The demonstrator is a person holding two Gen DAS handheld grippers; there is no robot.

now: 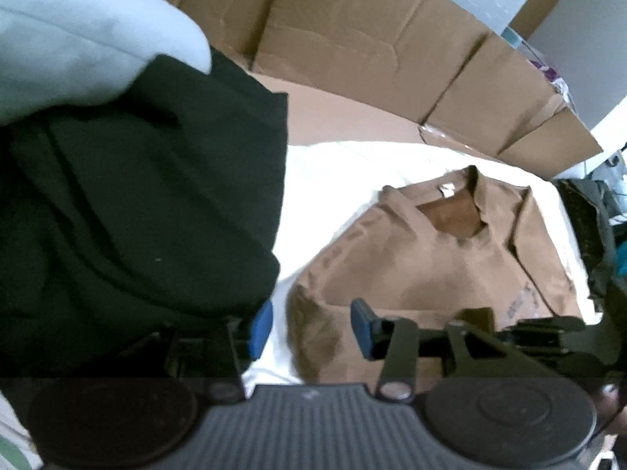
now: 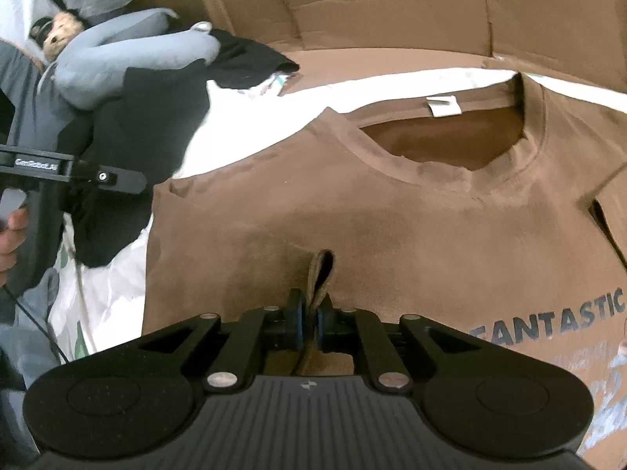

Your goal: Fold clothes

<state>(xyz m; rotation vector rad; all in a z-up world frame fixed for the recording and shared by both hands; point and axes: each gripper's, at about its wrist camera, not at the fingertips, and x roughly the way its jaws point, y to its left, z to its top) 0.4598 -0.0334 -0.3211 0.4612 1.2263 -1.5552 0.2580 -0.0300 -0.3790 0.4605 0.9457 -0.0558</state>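
A brown T-shirt [image 2: 392, 203] with "FANTASTIC" printed on it lies on a white sheet [image 2: 250, 113], collar away from me. My right gripper [image 2: 309, 325] is shut on a pinched fold of the brown T-shirt near its middle. In the left wrist view the same brown T-shirt [image 1: 423, 258] lies ahead and to the right. My left gripper [image 1: 311, 327] stands open over the shirt's left edge, blue fingertips [image 1: 362, 327] wide apart with nothing between them. A black garment [image 1: 149, 203] bulks just left of it, hiding part of the left finger.
Brown cardboard [image 1: 352, 39] walls the far side of the sheet. A pale grey garment [image 1: 78, 39] lies on the black one. In the right wrist view a grey plush toy [image 2: 129, 62] rests on the black garment [image 2: 129, 149], and a hand [image 2: 11, 235] holds the left gripper.
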